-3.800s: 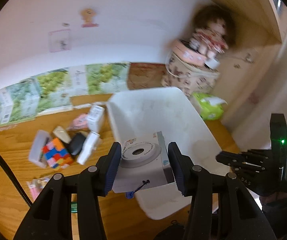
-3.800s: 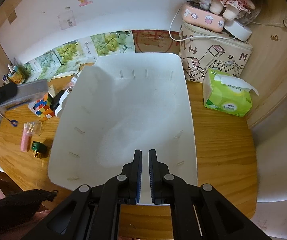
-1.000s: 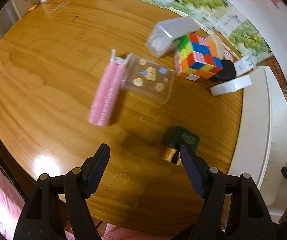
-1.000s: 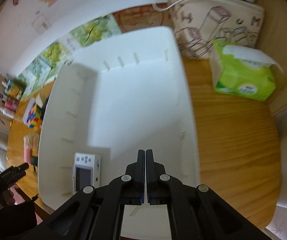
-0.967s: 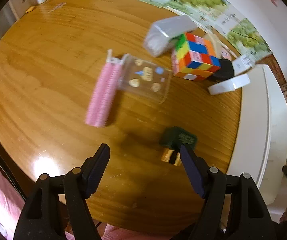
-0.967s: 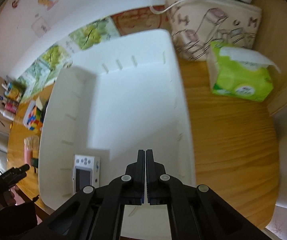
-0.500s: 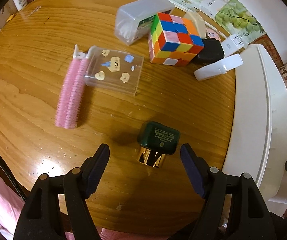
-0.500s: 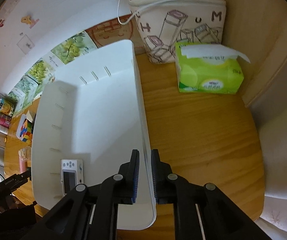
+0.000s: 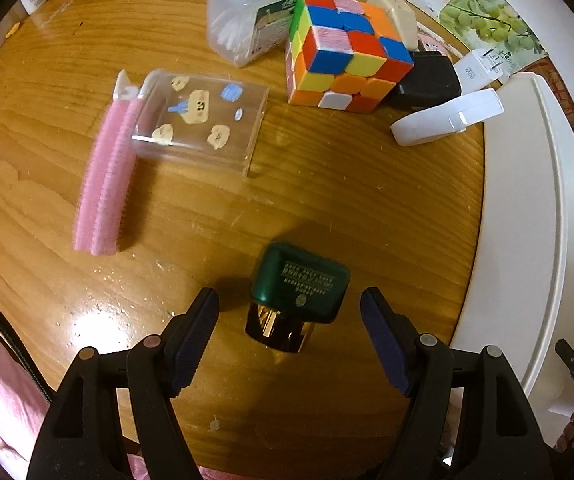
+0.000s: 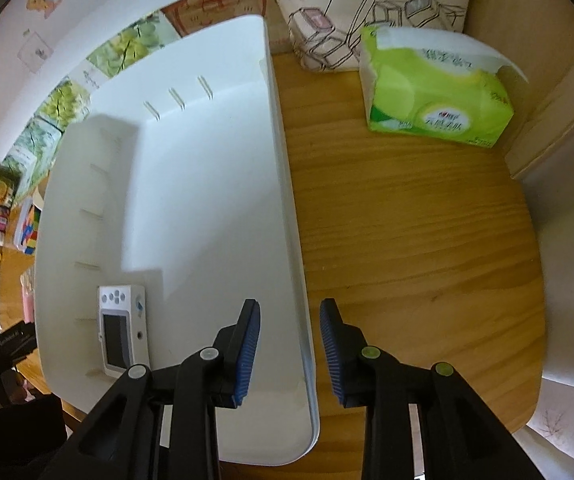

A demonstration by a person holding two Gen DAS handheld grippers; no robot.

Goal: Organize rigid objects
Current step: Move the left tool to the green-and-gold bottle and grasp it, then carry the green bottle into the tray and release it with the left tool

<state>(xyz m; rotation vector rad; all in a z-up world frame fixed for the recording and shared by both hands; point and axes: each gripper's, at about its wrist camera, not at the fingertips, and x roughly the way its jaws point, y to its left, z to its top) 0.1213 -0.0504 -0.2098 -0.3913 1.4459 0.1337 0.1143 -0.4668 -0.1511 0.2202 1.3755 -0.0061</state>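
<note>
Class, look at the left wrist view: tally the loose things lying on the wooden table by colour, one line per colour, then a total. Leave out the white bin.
Pink: 1, the brush
Clear: 2, the sticker box and swab box
Multicoloured: 1, the cube
Black: 1, the block
White: 2, the case and charger
Cream: 1, the piece
Green: 1, the bottle
Total: 9

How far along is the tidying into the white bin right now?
Done: one white camera lies in the white bin. In hand: nothing; the open left gripper straddles the green bottle, and the right gripper, jaws just opening, straddles the bin's rim. Left: cube, clear box, pink roller.
</note>
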